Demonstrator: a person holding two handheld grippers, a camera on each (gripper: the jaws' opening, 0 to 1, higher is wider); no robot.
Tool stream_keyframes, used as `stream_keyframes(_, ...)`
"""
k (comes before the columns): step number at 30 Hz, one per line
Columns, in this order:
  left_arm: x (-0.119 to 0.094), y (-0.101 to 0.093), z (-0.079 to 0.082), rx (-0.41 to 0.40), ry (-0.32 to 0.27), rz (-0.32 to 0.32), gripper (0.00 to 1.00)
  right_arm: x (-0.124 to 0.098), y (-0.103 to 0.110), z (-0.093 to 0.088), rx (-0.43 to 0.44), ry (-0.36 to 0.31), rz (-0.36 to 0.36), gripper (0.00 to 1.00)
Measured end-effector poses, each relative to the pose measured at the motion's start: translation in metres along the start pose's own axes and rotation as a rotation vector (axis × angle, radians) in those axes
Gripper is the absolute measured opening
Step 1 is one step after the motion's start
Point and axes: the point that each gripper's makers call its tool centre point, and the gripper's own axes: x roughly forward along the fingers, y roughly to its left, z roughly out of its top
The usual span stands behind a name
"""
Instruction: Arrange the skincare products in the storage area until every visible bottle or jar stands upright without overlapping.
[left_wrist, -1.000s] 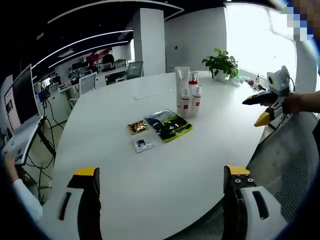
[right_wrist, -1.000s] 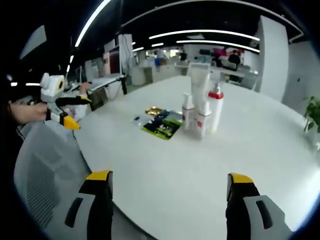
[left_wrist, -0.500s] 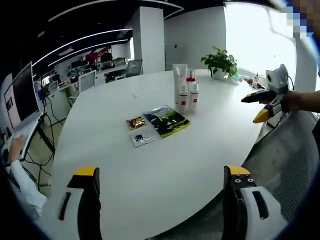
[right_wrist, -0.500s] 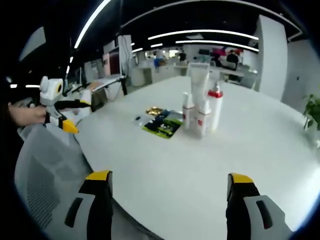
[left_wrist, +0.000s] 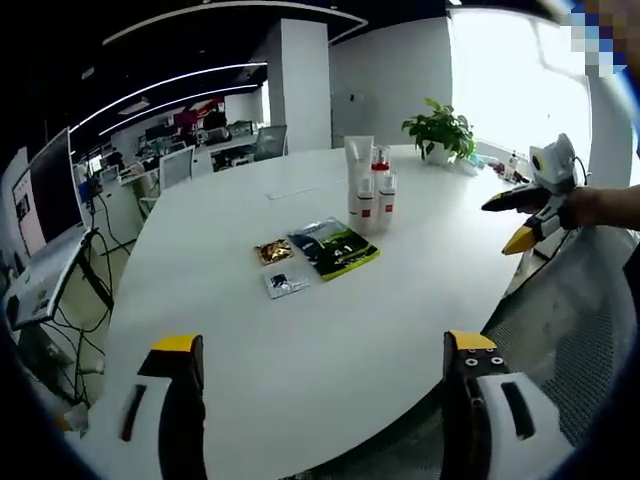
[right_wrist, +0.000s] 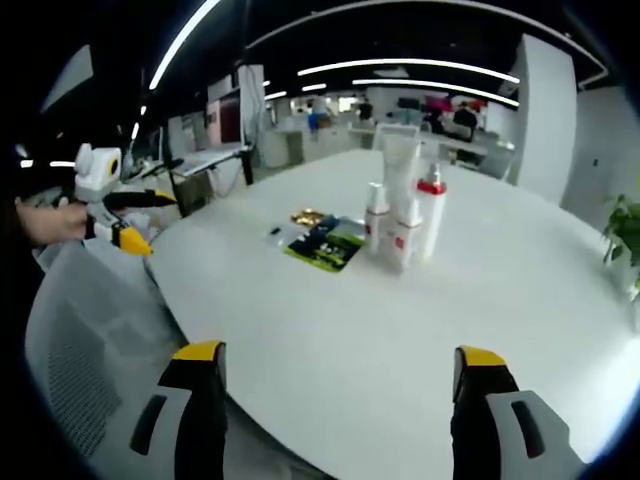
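Right gripper view: white skincare bottles (right_wrist: 403, 225) upright, clustered (one red-capped); both claws spread, empty.

Your worktop (left_wrist: 300, 330) is plain white, and the bottles (right_wrist: 405, 225) on it are white with red labels, one with a red cap. Beside them you have a green-and-black sachet (left_wrist: 340, 250) and a gold one (left_wrist: 273, 252); your tools are yellow-tipped.

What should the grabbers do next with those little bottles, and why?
Probably move the right gripper toward the bottles. They already stand upright in a tight cluster on the white table, beside the flat sachets, and both grippers hang open, well short of them.
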Motion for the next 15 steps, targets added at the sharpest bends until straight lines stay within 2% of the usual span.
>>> stream_keyframes(11, -0.0072, -0.0076, 0.0084, 0.027, -0.027, 0.006, 0.91, 0.0048, 0.0001, -0.0007, -0.024, 0.027, 0.002, 0.97)
stream_keyframes(15, 0.0008, -0.0040, 0.0080, 0.037, -0.014, 0.001, 0.90, 0.0073, -0.0005, -0.0015, -0.026, 0.035, 0.006, 0.97)
